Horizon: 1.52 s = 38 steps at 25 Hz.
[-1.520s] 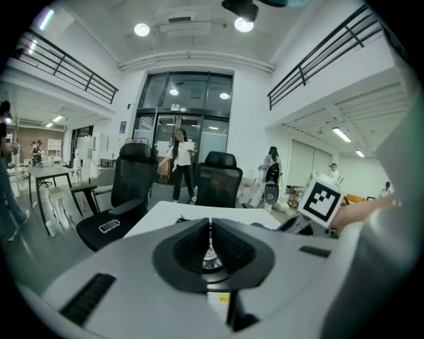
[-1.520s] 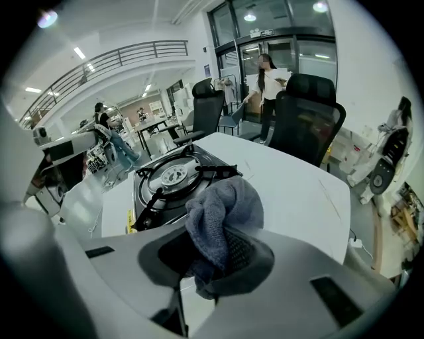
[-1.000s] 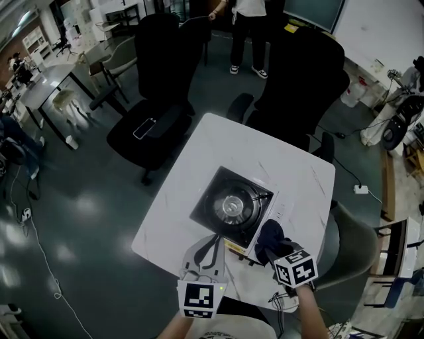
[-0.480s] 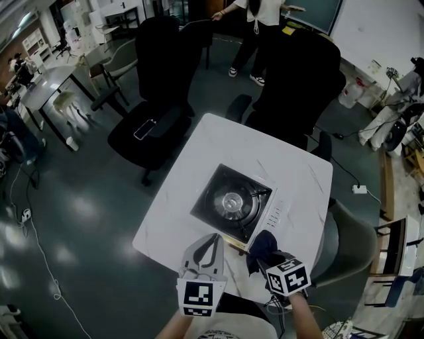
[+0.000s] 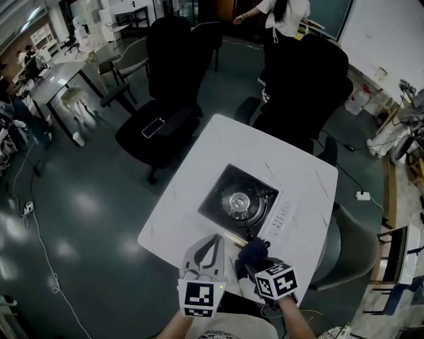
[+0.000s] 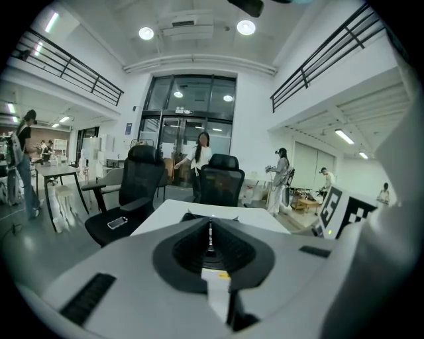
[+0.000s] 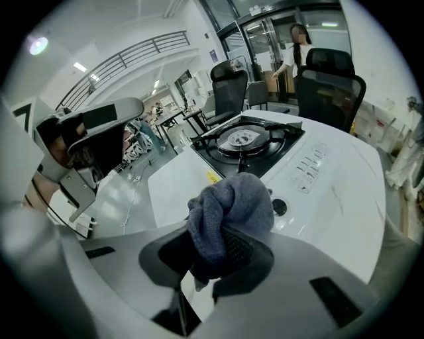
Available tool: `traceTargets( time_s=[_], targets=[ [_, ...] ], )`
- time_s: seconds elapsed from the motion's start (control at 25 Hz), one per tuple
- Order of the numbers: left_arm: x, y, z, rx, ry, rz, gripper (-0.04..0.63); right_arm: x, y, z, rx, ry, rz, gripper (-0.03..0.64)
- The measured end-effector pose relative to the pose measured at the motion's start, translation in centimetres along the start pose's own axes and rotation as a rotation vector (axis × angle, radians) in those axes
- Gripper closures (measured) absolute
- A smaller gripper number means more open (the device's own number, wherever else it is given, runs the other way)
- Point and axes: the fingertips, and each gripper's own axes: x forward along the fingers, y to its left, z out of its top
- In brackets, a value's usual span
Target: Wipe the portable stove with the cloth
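The portable stove has a black burner top and a white control strip; it sits on the white table. My right gripper is shut on a bunched dark blue cloth, which is at the stove's near edge. In the right gripper view the cloth bulges from between the jaws of my right gripper, just before the stove. My left gripper hovers over the table's near edge beside it, shut and empty. The left gripper view shows my left gripper with its jaws together.
Two black office chairs stand beyond the table. A phone lies on a seat. A grey chair is at the table's right. A person stands at the back. Cables lie on the floor.
My right gripper has carried the cloth leftward along the stove's near edge, away from the front right corner. The left gripper has hardly moved. The person at the back walked right.
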Motion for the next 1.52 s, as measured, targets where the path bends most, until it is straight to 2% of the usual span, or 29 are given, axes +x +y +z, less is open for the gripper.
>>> traceTargets(
  time_s=[0.92,1.28,1.52],
  targets=[
    [-2.3,4.0,-0.9,-0.048,0.009,0.148,0.574,5.6,4.1,5.4,-0.108,0.028,0.057,0.543],
    [-1.7,4.6,-0.8,-0.058,0.006,0.198,0.574,6.8,4.4,6.1,-0.156,0.055,0.078,0.543],
    [-0.4,4.6,-1.3,-0.060,0.040,0.222,0.574,7.1,4.7,6.6,-0.152,0.064,0.123,0.543]
  ],
)
